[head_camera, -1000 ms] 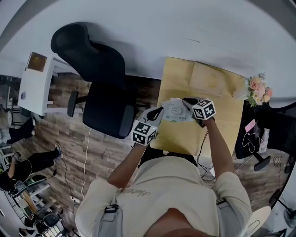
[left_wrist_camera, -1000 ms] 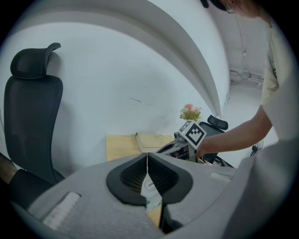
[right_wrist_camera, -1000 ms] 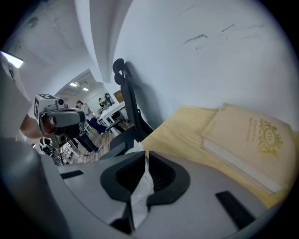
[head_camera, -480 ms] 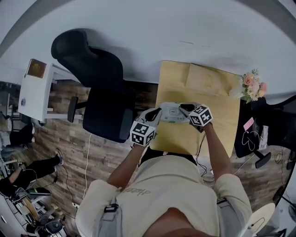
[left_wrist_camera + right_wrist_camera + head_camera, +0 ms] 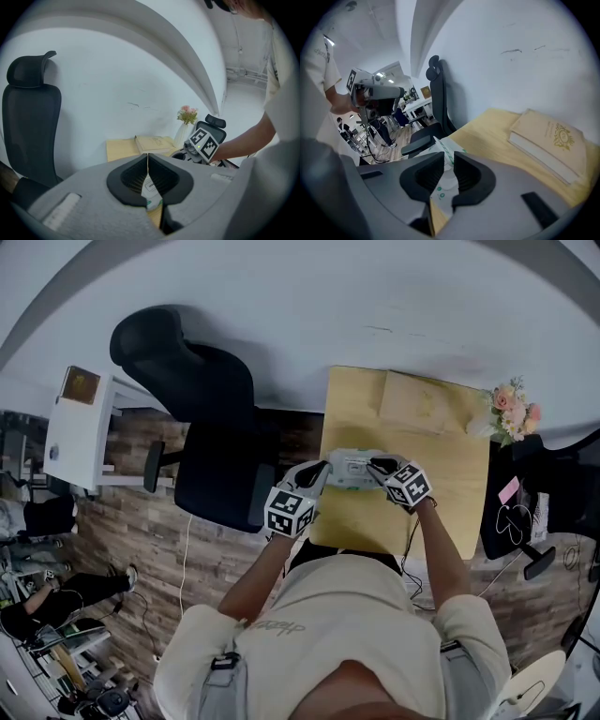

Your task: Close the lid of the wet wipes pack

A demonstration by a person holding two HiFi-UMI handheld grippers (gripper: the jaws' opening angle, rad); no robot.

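1. The wet wipes pack (image 5: 353, 468) lies flat on the pale wooden table (image 5: 459, 474), at the centre of the head view and close to the table's left edge. It sits directly between the two grippers.
2. Left gripper (image 5: 148, 172): the jaws are all but together, with the thin end of the pack pinched between the pads. This is probably an anchor so the soft pack cannot slide or buckle.
3. Right gripper (image 5: 446, 169): the jaws are drawn close, leaving a narrow slit with white-and-green film in it. This reads as clamped on the pack's opposite end. In the head view its tip sits over the right end of the pack.
4. Judgement: a grip at both ends keeps the film taut — a flatter, steadier surface for pressing a lid down.
5. Lid: a small greyish patch shows on top of the pack in the head view. It is too small to tell whether it is up or down, and neither gripper view shows it.
6. Surroundings:
   - A closed book (image 5: 551, 140) lies further back on the table, well apart from the pack.
   - Flowers (image 5: 511, 413) stand at the table's far right corner.
   - A black office chair (image 5: 211, 442) stands beside the table at the left of the frame.
   - None of these crowds the work.
7. Judgement: one gripper would likely have to let go to press the lid — the pack may shift when it does.
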